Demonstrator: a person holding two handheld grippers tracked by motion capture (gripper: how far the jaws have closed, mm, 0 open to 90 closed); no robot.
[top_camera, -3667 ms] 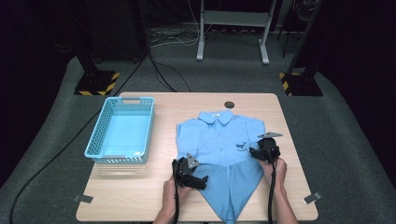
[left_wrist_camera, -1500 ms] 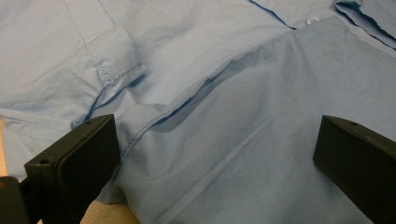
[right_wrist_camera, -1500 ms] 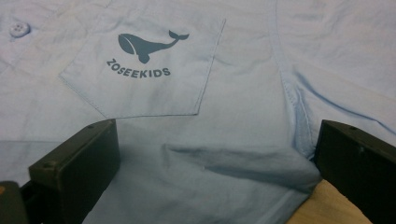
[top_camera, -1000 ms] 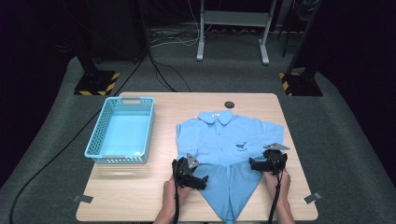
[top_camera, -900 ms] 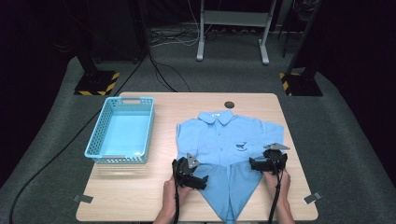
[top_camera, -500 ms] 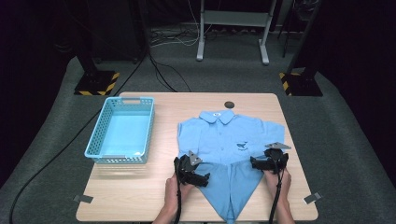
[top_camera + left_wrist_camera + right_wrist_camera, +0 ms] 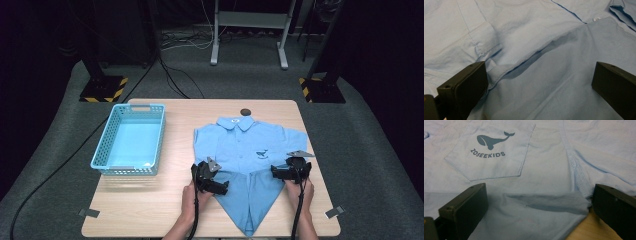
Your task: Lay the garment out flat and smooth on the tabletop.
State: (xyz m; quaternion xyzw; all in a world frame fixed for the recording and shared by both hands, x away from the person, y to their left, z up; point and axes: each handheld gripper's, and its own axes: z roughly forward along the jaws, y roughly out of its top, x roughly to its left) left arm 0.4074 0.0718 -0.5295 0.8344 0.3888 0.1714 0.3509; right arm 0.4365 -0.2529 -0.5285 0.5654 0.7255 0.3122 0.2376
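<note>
A light blue short-sleeved shirt (image 7: 245, 145) lies flat on the table, collar at the far side, its lower sides folded in so that the hem tapers to a point near the front edge. A whale print marks its chest pocket (image 7: 490, 152). My left gripper (image 7: 221, 189) rests open on the folded left flap (image 7: 554, 82), jaws wide apart over the cloth. At the shirt's right side my right gripper (image 7: 275, 172) also stands open, straddling the folded edge (image 7: 544, 203) below the pocket.
A light blue plastic basket (image 7: 130, 140) stands on the table's left half. A small dark round disc (image 7: 245, 112) lies near the far edge behind the collar. Bare wood (image 7: 140, 210) shows at the front left. Stands and cables occupy the floor beyond.
The right gripper drew back toward the front right edge of the shirt. The left gripper shifted slightly right onto the folded flap. Both lower flaps lie folded in.
</note>
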